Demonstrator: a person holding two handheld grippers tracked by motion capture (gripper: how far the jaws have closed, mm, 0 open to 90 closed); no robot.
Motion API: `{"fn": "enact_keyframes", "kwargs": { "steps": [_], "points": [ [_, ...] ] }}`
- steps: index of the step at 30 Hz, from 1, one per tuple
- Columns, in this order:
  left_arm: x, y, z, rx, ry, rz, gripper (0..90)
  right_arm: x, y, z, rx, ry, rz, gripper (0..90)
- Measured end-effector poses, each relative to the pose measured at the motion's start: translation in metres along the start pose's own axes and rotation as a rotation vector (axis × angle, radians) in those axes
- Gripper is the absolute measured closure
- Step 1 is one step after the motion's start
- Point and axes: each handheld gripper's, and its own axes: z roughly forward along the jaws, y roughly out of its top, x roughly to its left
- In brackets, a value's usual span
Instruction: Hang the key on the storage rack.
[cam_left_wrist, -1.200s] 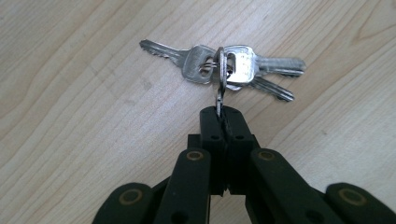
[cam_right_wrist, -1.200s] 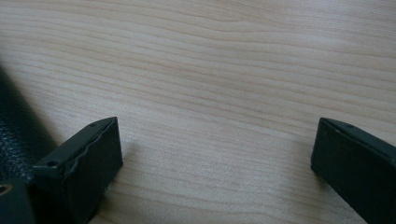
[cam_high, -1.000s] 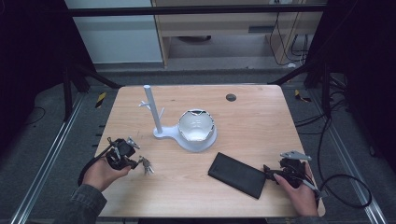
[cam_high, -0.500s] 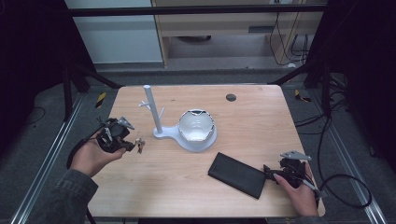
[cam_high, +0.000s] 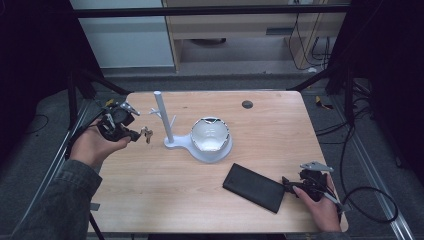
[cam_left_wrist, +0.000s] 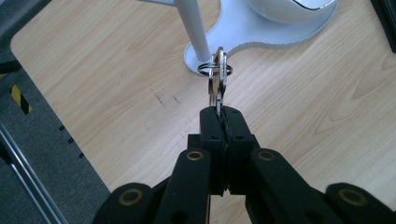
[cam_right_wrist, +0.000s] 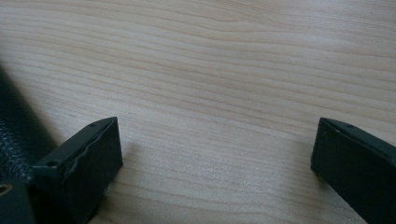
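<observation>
Above the wooden table (cam_high: 165, 190), the left gripper (cam_left_wrist: 219, 122) clamps keys (cam_left_wrist: 217, 79) pointing lengthwise toward the white stand (cam_left_wrist: 194, 32).

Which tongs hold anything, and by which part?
Left tongs pinch the keys by the blade ends, ring hanging free beyond. Right tongs are open, holding nothing.

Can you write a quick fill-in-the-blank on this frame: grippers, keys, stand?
1. The left gripper is shut on a bunch of ____.
2. The keys hang beside the white stand's upright ____.
3. The right gripper's jaws stand ____ over bare wood.
4. The black case lies flat on the ____.

Missing words: keys; post; open; table
</observation>
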Motion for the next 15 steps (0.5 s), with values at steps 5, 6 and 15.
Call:
{"fn": "enact_keyframes", "kwargs": {
  "steps": [5, 6, 15],
  "points": [
    [0.006, 0.007, -0.005, 0.001, 0.004, -0.005, 88.4, 0.0, 0.0, 0.0, 0.0, 0.0, 0.0, 2.1],
    [0.007, 0.009, -0.006, -0.001, 0.006, -0.008, 88.4, 0.0, 0.0, 0.0, 0.0, -0.001, -0.002, 2.1],
    [0.012, 0.018, -0.015, 0.004, 0.014, -0.005, 88.4, 0.0, 0.0, 0.0, -0.001, -0.002, -0.003, 2.1]
  ]
}}
